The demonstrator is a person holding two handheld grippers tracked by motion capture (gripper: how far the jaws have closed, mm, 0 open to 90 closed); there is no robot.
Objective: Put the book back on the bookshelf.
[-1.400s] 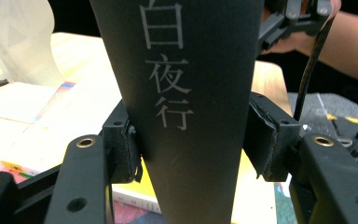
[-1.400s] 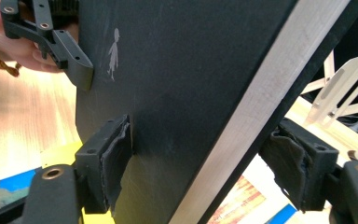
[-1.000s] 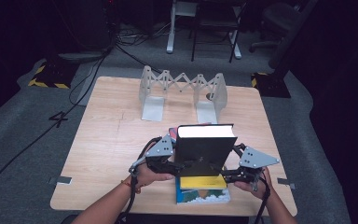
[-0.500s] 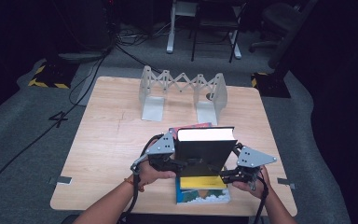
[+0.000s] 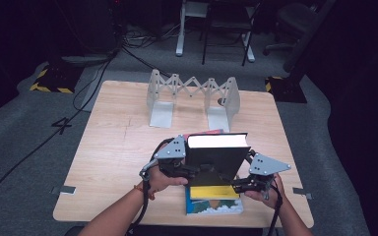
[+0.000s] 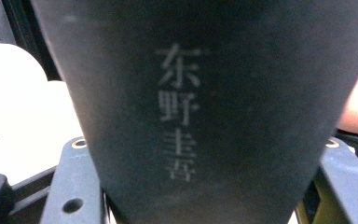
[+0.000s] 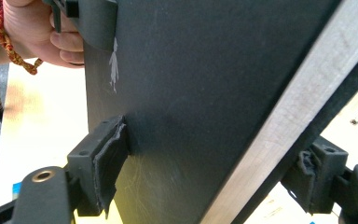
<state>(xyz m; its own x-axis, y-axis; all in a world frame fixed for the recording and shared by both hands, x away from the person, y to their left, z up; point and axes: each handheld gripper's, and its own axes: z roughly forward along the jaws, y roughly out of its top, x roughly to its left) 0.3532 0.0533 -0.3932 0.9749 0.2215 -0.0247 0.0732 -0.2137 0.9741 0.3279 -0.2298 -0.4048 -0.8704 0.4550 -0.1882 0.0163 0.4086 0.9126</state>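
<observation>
a person is lifting a black book (image 5: 215, 160) off a small stack at the lower middle of the high view, and the step in hand looks like raising it upright before carrying it to the rack (image 5: 193, 96) standing at the upper middle of the table (image 5: 113, 147). the left gripper (image 5: 189, 169) is clamping the book's left edge, the spine, which is sitting between its jaws in the left gripper view with printed characters (image 6: 178, 112) running down it. the right gripper (image 5: 236, 184) is gripping the lower right edge; in the right gripper view its jaws are straddling the book, one pad (image 7: 109, 158) pressing on the dark cover and the other (image 7: 314, 175) sitting behind the far cover, with the pale page block (image 7: 279, 121) between them. both sets of jaws are standing fairly wide, each closed on the book's thickness. the book is standing on edge, its cover facing the person and its white page edge (image 5: 217, 141) facing up; its long axis is running left to right across the frame, leaning slightly. below it a yellow book (image 5: 214, 192) is lying flat on a blue book (image 5: 216, 206), and a red book (image 5: 204, 132) is peeking out behind the top edge. the next move probably calls for keeping both grips firm, raising the book clear of the stack, and moving it toward the top of the frame so that it is lining up with a slot in the rack without twisting.
</observation>
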